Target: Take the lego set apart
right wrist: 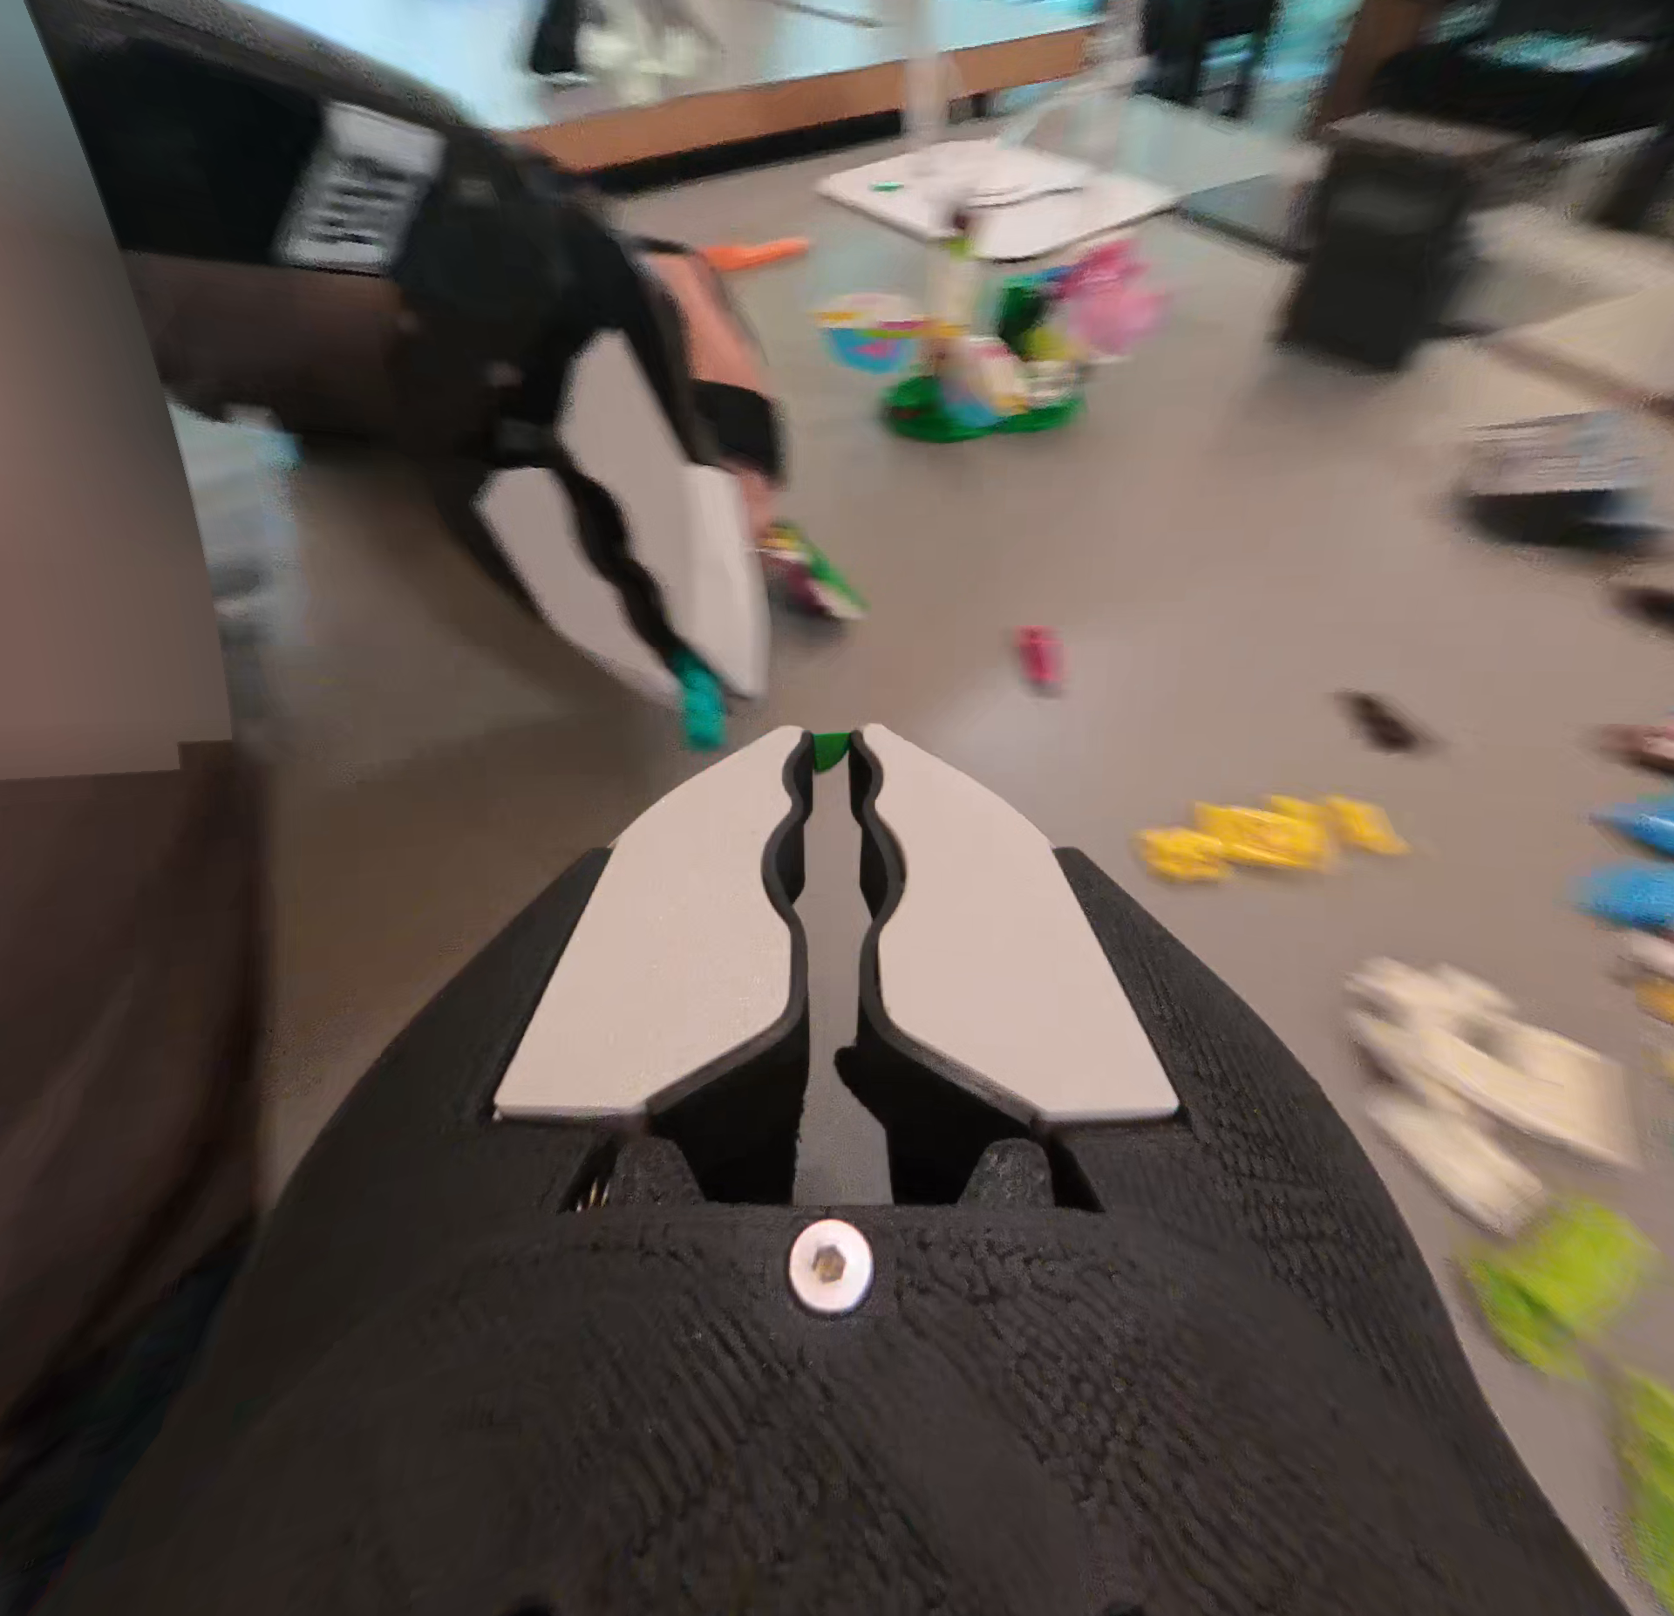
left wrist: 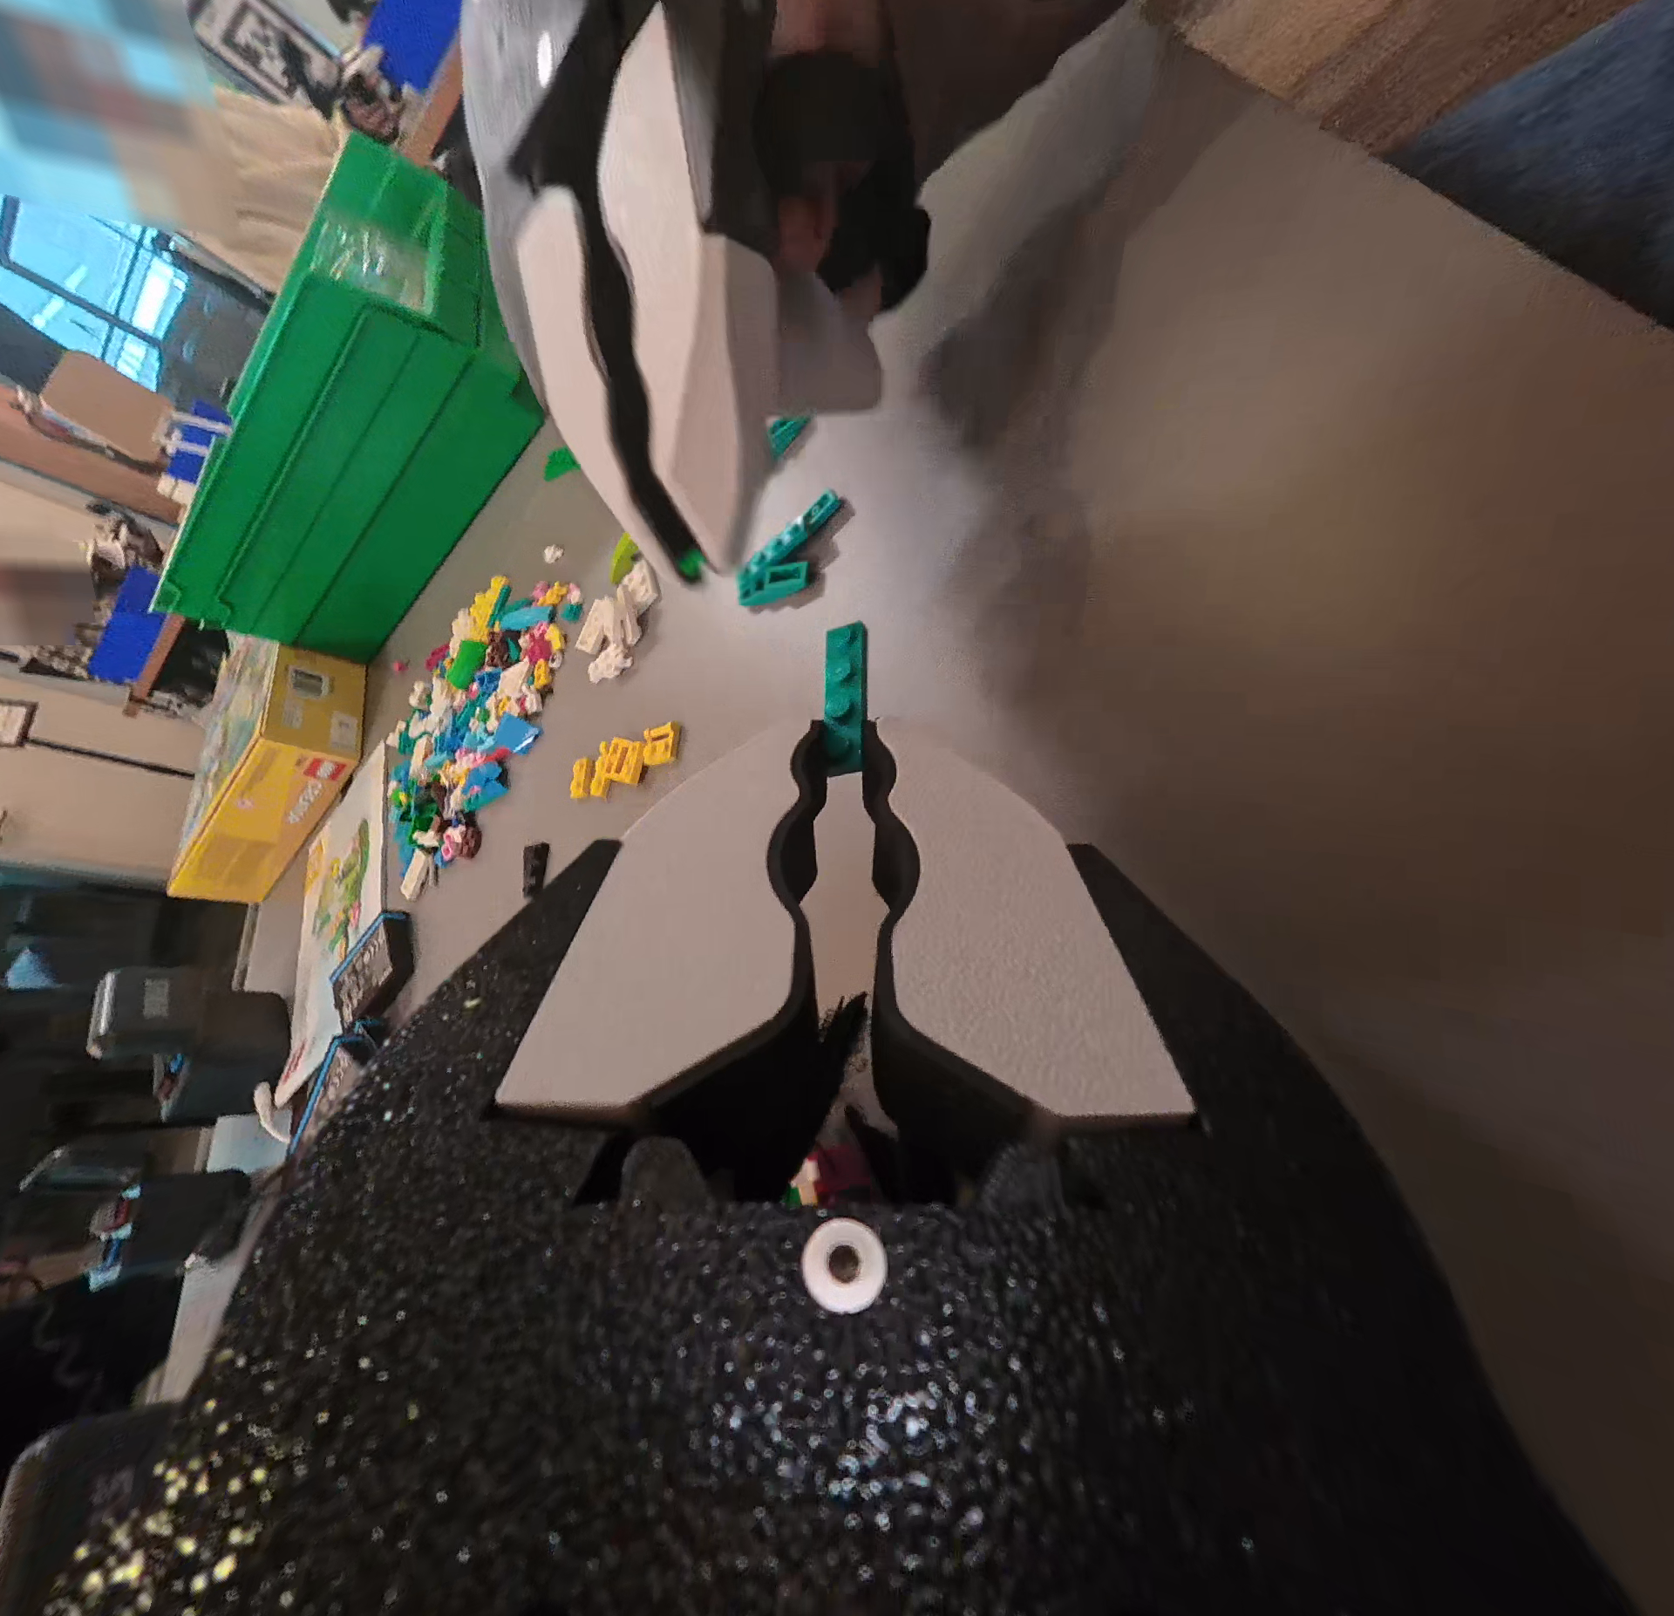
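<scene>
My left gripper (left wrist: 845,739) is shut on one end of a long teal plate (left wrist: 845,680) and holds it above the grey table (left wrist: 1268,757). It also shows in the right wrist view (right wrist: 702,694) with the teal plate (right wrist: 699,712) at its tips. My right gripper (right wrist: 831,743) is shut on a small green piece (right wrist: 829,751). It shows in the left wrist view (left wrist: 693,567) with the green piece (left wrist: 690,562) at its tips. A built lego model on a green base (right wrist: 983,367) stands farther back, blurred.
Loose teal plates (left wrist: 784,553), a yellow group (left wrist: 625,757), white pieces (left wrist: 620,621) and a mixed pile (left wrist: 471,721) lie on the table. A green bin (left wrist: 362,413), a yellow box (left wrist: 272,757) and a booklet (left wrist: 340,884) sit beyond them. A pink piece (right wrist: 1040,657) lies alone.
</scene>
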Demonstrator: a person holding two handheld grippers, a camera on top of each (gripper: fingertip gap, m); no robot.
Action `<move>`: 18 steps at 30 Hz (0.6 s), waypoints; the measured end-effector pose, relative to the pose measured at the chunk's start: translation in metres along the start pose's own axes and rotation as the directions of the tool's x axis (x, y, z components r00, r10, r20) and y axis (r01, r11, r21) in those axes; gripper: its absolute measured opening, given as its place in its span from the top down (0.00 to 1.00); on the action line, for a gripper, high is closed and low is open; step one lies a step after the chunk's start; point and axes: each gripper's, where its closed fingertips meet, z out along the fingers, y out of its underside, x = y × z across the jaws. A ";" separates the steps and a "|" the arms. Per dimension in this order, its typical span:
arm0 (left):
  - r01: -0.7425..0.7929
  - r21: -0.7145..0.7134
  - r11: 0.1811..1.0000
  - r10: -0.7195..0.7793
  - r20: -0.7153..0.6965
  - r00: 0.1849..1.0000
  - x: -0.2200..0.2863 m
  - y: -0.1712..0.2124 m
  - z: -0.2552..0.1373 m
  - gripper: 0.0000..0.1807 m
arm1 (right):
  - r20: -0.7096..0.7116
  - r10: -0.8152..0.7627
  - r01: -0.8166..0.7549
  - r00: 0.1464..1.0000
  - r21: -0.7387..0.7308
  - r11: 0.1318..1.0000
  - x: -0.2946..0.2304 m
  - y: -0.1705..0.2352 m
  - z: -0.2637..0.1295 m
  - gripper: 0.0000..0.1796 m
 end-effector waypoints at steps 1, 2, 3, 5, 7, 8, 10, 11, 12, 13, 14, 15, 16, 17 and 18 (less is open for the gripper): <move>0.015 -0.008 1.000 -0.015 0.012 1.000 -0.003 0.001 0.000 0.96 | -0.134 -0.032 0.031 0.990 -0.010 0.999 0.021 -0.001 -0.015 0.97; 0.031 -0.012 0.999 -0.031 0.023 0.999 -0.005 0.002 0.000 0.96 | -0.300 -0.052 0.041 0.952 -0.042 0.998 0.051 0.001 -0.036 0.97; 0.048 -0.012 0.999 -0.048 0.031 0.998 -0.007 0.001 0.001 0.96 | -0.475 -0.058 0.020 0.878 -0.085 0.996 0.083 0.005 -0.063 0.97; 0.077 -0.009 0.997 -0.076 0.044 0.996 -0.011 0.001 0.001 0.96 | -0.700 -0.026 -0.096 0.714 -0.135 0.986 0.132 0.019 -0.114 0.97; 0.093 -0.006 0.996 -0.093 0.056 0.994 -0.014 0.001 0.001 0.96 | -0.755 -0.005 -0.214 0.655 -0.192 0.958 0.158 0.040 -0.138 0.97; 0.098 -0.003 0.995 -0.098 0.057 0.994 -0.014 0.002 0.001 0.96 | -0.769 -0.032 -0.248 0.638 -0.244 0.938 0.170 0.052 -0.145 0.97; 0.109 -0.001 0.994 -0.109 0.060 0.992 -0.015 0.002 0.001 0.96 | -0.762 -0.075 -0.295 0.643 -0.336 0.894 0.191 0.074 -0.152 0.97; 0.117 -0.003 0.993 -0.116 0.058 0.991 -0.015 0.003 0.000 0.96 | -0.754 -0.051 -0.320 0.655 -0.339 0.885 0.199 0.080 -0.151 0.97; 0.123 -0.003 0.992 -0.123 0.056 0.991 -0.015 0.003 0.000 0.96 | -0.742 -0.005 -0.347 0.671 -0.320 0.881 0.205 0.083 -0.148 0.97; 0.128 -0.002 0.992 -0.128 0.052 0.990 -0.015 0.003 -0.001 0.96 | -0.732 0.035 -0.370 0.681 -0.303 0.878 0.208 0.083 -0.145 0.97; 0.134 0.001 0.991 -0.134 0.051 0.990 -0.016 0.003 -0.002 0.96 | -0.724 0.045 -0.380 0.688 -0.307 0.872 0.212 0.084 -0.144 0.96; 0.139 0.004 0.990 -0.139 0.053 0.989 -0.017 0.003 -0.002 0.96 | -0.717 0.031 -0.379 0.696 -0.331 0.864 0.215 0.086 -0.144 0.92; 0.146 0.005 0.989 -0.146 0.054 0.988 -0.018 0.004 -0.003 0.96 | -0.710 0.014 -0.375 0.704 -0.354 0.857 0.217 0.088 -0.145 0.90; 0.156 0.006 0.988 -0.156 0.056 0.986 -0.019 0.005 -0.003 0.96 | -0.698 0.013 -0.369 0.716 -0.363 0.856 0.218 0.088 -0.143 0.87; 0.168 0.009 0.986 -0.168 0.060 0.984 -0.020 0.006 -0.004 0.96 | -0.685 0.021 -0.359 0.728 -0.356 0.863 0.218 0.086 -0.142 0.85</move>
